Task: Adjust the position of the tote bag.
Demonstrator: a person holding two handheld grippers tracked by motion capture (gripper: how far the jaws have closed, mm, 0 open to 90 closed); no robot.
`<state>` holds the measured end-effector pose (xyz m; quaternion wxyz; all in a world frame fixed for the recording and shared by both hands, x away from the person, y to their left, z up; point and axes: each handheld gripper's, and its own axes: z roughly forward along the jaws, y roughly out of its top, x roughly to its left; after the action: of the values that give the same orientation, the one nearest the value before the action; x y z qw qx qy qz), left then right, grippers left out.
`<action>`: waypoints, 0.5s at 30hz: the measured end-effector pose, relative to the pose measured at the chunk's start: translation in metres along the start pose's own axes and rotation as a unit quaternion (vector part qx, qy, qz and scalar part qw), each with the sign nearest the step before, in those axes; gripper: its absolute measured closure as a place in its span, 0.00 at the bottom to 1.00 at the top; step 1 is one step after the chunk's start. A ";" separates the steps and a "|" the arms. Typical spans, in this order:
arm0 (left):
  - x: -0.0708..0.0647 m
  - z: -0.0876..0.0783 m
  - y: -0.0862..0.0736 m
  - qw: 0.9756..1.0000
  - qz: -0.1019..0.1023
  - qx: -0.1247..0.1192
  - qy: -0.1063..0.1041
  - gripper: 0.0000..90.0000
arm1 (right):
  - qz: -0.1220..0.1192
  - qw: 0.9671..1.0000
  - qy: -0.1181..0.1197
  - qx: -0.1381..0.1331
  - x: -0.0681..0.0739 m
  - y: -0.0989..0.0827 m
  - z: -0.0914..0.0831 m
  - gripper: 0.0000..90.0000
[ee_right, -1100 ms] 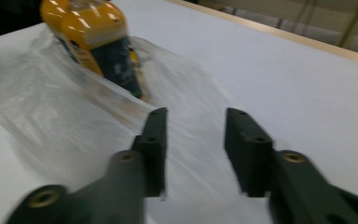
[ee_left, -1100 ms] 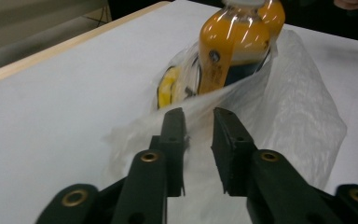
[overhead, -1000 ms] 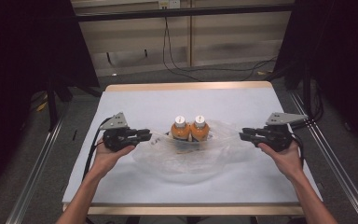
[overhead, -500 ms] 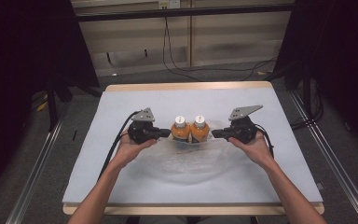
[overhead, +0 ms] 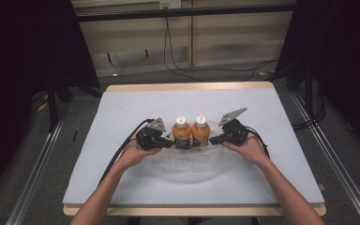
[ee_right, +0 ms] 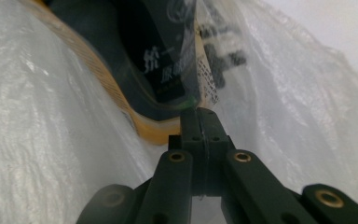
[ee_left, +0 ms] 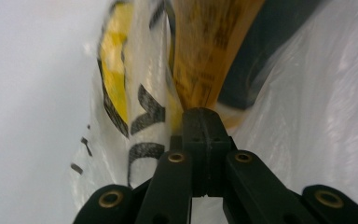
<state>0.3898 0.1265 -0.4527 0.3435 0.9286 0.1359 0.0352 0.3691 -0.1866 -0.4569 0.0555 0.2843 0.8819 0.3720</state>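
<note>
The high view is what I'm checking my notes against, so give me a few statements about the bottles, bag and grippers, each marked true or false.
1. Two orange bottles stand side by side. True.
2. The bottles have black caps. False: the caps are white.
3. The left gripper and right gripper flank the bottles. True.
4. Both grippers' jaws stand wide open. False: both are shut.
5. The clear plastic bag lies on the table under the bottles. True.

Table (overhead: 122, 206): wooden-edged, covered by a pale sheet (overhead: 136, 108).
Plastic bag (overhead: 192, 164): lay mid-sheet.
Two orange bottles (overhead: 190, 133): stood upright at the bag's far edge.
</note>
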 end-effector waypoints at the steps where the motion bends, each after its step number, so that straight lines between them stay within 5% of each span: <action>1: 0.001 0.004 -0.003 1.000 -0.008 0.011 -0.012 1.00 | -0.002 1.000 0.004 0.011 0.000 0.000 0.004 1.00; 12: -0.005 0.013 -0.006 0.999 0.004 0.044 0.011 1.00 | -0.004 0.999 -0.011 0.050 0.001 -0.005 0.015 1.00; 15: -0.006 0.011 -0.006 0.998 0.020 0.059 0.022 1.00 | -0.014 0.997 -0.037 0.072 0.005 -0.006 0.013 1.00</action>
<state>0.3842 0.1223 -0.4649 0.2845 0.9487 0.1269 0.0542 0.3664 -0.1786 -0.4698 0.0729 0.2890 0.9075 0.2961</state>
